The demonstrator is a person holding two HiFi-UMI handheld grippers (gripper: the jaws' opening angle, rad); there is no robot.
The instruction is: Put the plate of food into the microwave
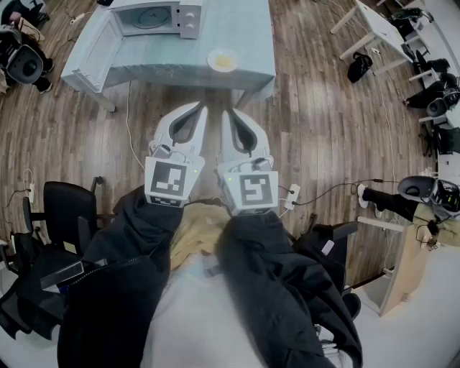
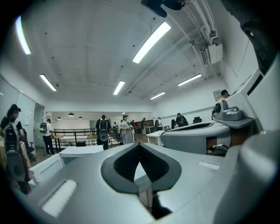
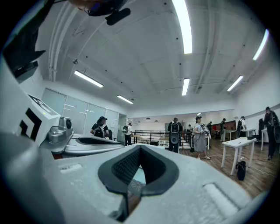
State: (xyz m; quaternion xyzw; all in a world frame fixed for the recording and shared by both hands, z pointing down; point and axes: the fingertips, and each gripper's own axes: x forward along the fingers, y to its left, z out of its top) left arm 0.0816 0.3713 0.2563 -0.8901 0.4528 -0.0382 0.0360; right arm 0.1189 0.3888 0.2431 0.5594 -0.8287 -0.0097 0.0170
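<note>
Office table [image 1: 165, 57] holds microwave [image 1: 154, 18], door open; plate of food [image 1: 222, 60] right of microwave; left gripper [image 1: 203, 109], right gripper [image 1: 225, 115] jaws together, empty.

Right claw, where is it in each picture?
Head view: the right claw is in the middle, just right of the left claw.
Left gripper view: at the right side, seen side-on.
Right gripper view: bottom centre, shut with nothing in it.
Shared landmark: the left claw, which sits right beside the right claw in all three views.
</note>
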